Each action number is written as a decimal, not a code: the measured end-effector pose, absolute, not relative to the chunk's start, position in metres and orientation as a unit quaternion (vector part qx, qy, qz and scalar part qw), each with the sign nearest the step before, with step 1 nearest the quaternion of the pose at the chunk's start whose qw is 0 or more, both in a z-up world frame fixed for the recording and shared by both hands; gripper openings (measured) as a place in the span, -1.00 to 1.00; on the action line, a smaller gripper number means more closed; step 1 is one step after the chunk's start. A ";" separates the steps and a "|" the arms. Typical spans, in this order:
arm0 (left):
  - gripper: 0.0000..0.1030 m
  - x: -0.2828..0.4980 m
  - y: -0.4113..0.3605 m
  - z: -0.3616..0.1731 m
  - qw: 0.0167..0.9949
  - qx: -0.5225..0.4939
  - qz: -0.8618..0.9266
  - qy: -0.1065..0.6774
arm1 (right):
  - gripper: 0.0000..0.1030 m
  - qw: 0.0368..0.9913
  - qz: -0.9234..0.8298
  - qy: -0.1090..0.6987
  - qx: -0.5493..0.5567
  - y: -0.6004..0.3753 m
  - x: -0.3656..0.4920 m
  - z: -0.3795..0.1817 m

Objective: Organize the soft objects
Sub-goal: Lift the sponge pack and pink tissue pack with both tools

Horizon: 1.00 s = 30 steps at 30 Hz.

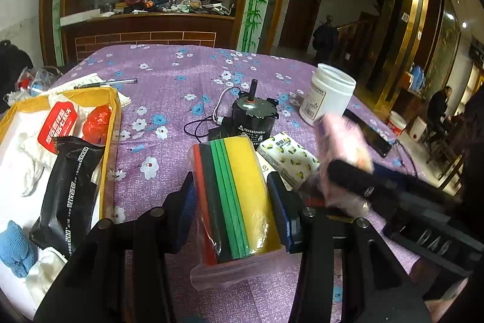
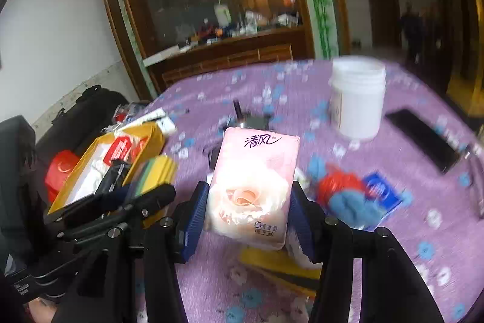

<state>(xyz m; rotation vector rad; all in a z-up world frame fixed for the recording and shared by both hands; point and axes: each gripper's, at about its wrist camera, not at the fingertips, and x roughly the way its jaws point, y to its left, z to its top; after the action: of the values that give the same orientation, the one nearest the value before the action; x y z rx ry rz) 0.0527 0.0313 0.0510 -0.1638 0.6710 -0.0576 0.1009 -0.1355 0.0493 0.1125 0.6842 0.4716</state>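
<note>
We have two fisheye views, each looking forward and downward along its own jaws, close over the table (image 1: 181, 74). Taking the white jar (image 1: 329, 93) as our landmark, the left wrist view sits nearer us and to its left. The right wrist view faces the white jar (image 2: 357, 99) more directly. Both share the jar, the yellow-rimmed box (image 1: 113, 123) left of it, and the wooden cabinet beyond.

Bench cloth (image 1: 181, 87): purple, blue-and-white flowers. Sponge pack (image 1: 239, 202): red, black, green, yellow stripes. Tissue pack (image 2: 254, 189): pink, rose print.
</note>
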 end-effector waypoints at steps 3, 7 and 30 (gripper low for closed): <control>-0.15 0.052 0.028 0.051 0.942 -0.072 -0.029 0.326 | 0.05 0.920 0.223 0.319 0.053 -0.143 0.099 0.053; -0.15 0.052 0.028 0.049 0.942 -0.069 -0.025 0.328 | 0.06 0.917 0.230 0.322 0.052 -0.141 0.098 0.051; -0.14 0.075 -0.038 0.142 0.962 0.009 -0.027 0.272 | 0.06 0.941 0.147 0.270 0.139 -0.209 0.104 0.068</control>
<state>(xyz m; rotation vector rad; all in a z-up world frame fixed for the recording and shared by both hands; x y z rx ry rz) 0.0754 -0.0376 0.1417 0.0187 0.5516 -0.0550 0.1044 -0.2092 0.0678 0.2828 0.5507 0.2998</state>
